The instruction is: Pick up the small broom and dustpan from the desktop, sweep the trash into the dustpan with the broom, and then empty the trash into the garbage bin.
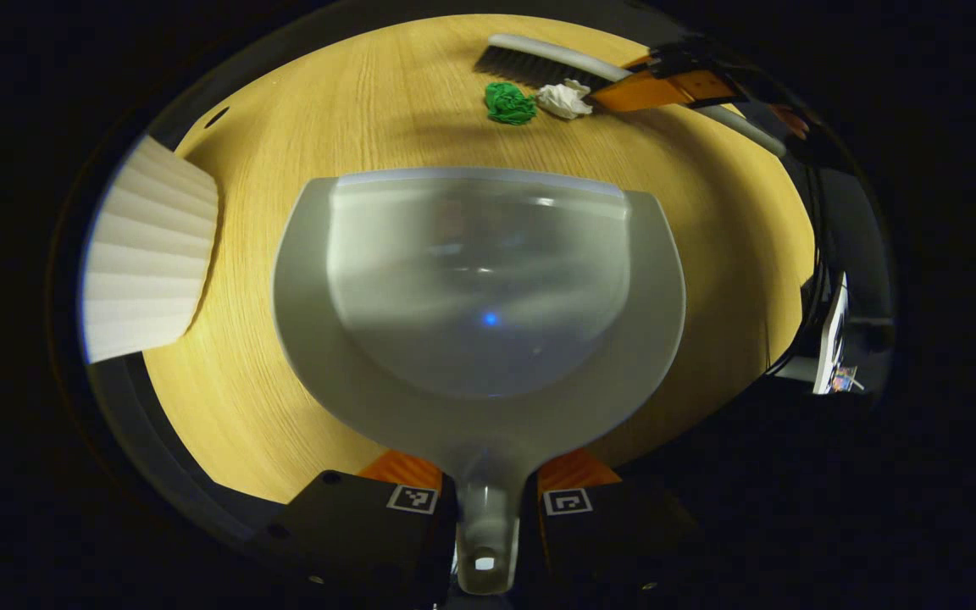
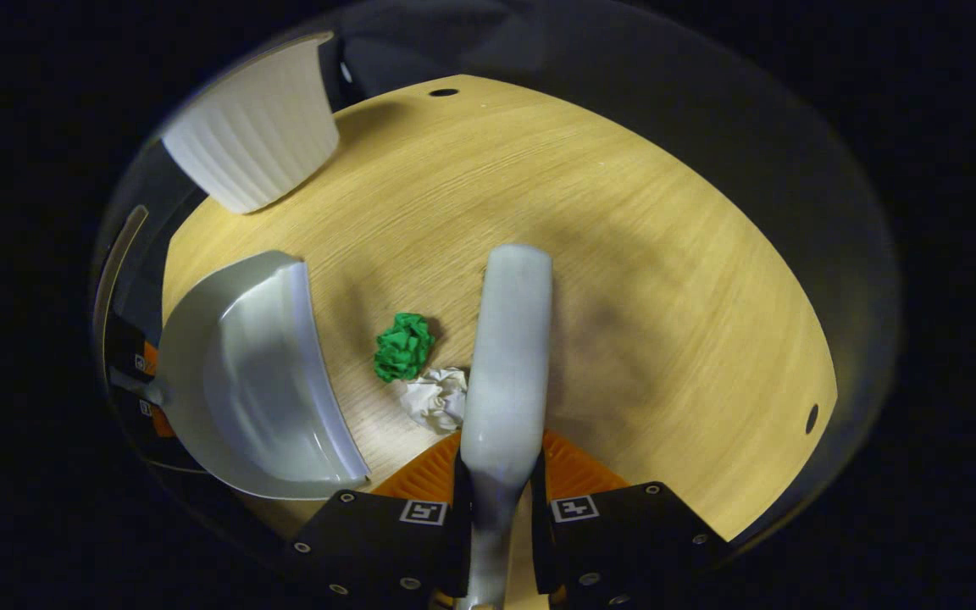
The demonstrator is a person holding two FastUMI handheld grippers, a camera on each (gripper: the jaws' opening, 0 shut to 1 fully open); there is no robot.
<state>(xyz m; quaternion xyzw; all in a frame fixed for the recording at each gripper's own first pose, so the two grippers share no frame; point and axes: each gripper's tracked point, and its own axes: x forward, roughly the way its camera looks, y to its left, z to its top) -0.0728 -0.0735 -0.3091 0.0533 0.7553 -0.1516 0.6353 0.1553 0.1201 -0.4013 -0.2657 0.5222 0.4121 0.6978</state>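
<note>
My left gripper (image 1: 488, 496) is shut on the handle of the grey dustpan (image 1: 479, 296), whose mouth faces the trash across the wooden desktop (image 1: 302, 127). A green paper wad (image 1: 509, 103) and a white paper wad (image 1: 564, 99) lie side by side beyond it, right in front of the broom's dark bristles (image 1: 530, 68). In the right gripper view, my right gripper (image 2: 496, 487) is shut on the pale broom (image 2: 507, 356), seen from its back. The green wad (image 2: 404, 346) and white wad (image 2: 437, 398) sit just left of it, between broom and dustpan (image 2: 251, 381).
A white ribbed garbage bin (image 1: 149, 254) stands at the left of the desk in the left gripper view, and at the upper left (image 2: 255, 140) in the right gripper view. Small holes (image 2: 811, 418) mark the desktop (image 2: 666, 280) near its edges.
</note>
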